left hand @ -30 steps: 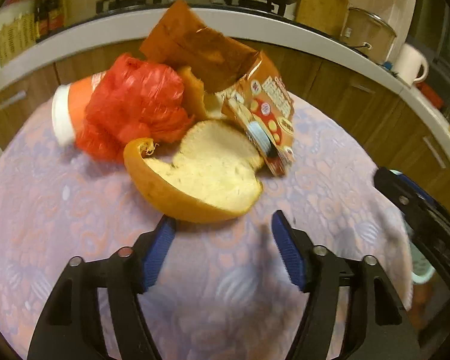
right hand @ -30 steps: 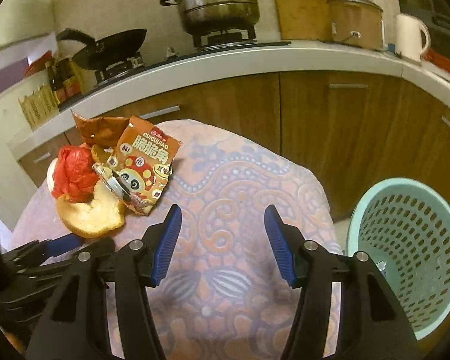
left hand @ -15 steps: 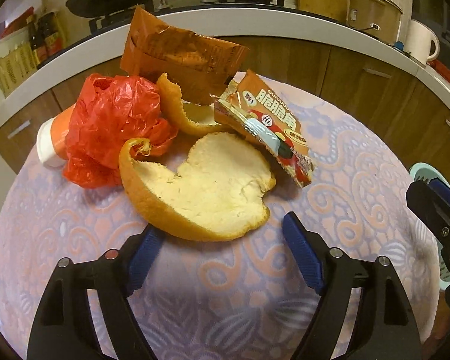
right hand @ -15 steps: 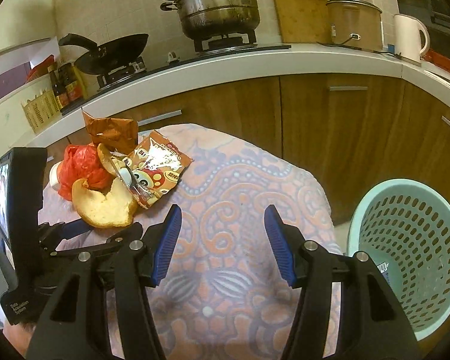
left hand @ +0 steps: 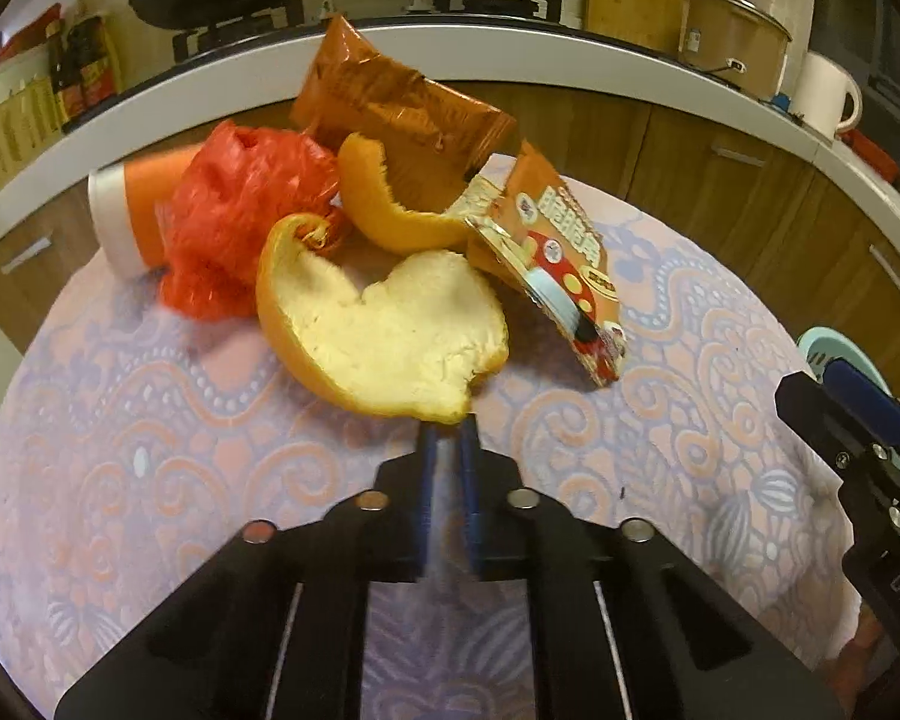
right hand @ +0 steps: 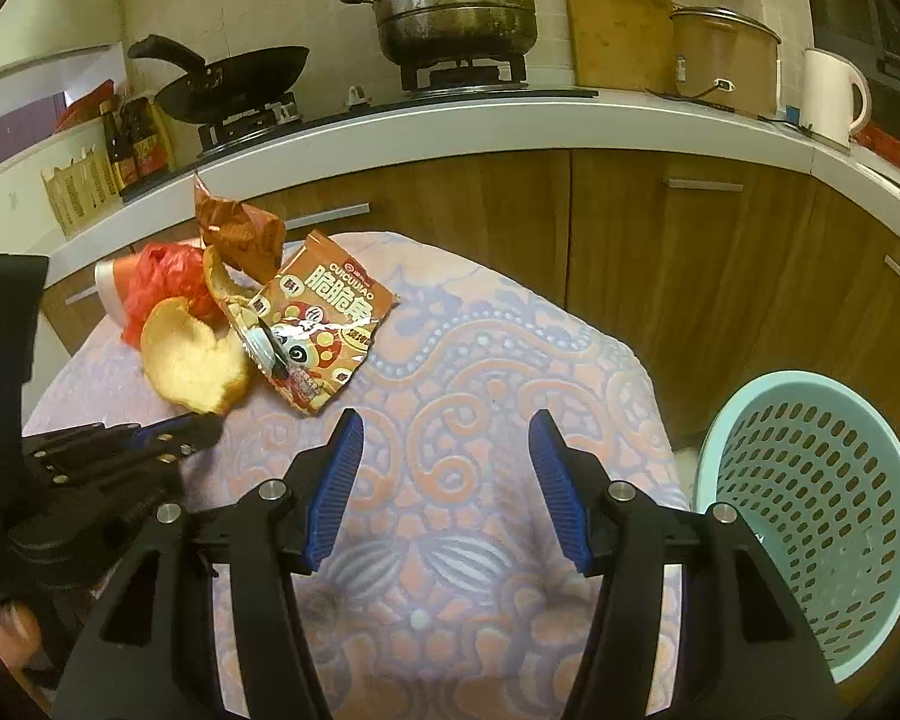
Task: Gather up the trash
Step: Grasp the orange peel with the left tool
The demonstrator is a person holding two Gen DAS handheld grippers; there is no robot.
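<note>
A pile of trash lies on the patterned table [left hand: 150, 450]: a large orange peel [left hand: 384, 336], a second peel [left hand: 384, 204], a red plastic bag [left hand: 234, 216], an orange cup [left hand: 126, 210], a brown wrapper [left hand: 402, 102] and a printed snack packet [left hand: 558, 264]. My left gripper [left hand: 447, 429] is shut, its tips at the near rim of the large peel [right hand: 192, 360]; whether they pinch it is unclear. My right gripper [right hand: 444, 438] is open and empty above the table, right of the snack packet [right hand: 318, 324].
A light blue perforated bin [right hand: 810, 504] stands on the floor to the right of the table. Behind runs a kitchen counter [right hand: 510, 126] with a wok [right hand: 234, 84], a steamer pot [right hand: 456, 0], a cutting board and a white kettle [right hand: 834, 96].
My left gripper's jaws have closed from wide open to shut at the near rim of the large peel. The right gripper has barely moved.
</note>
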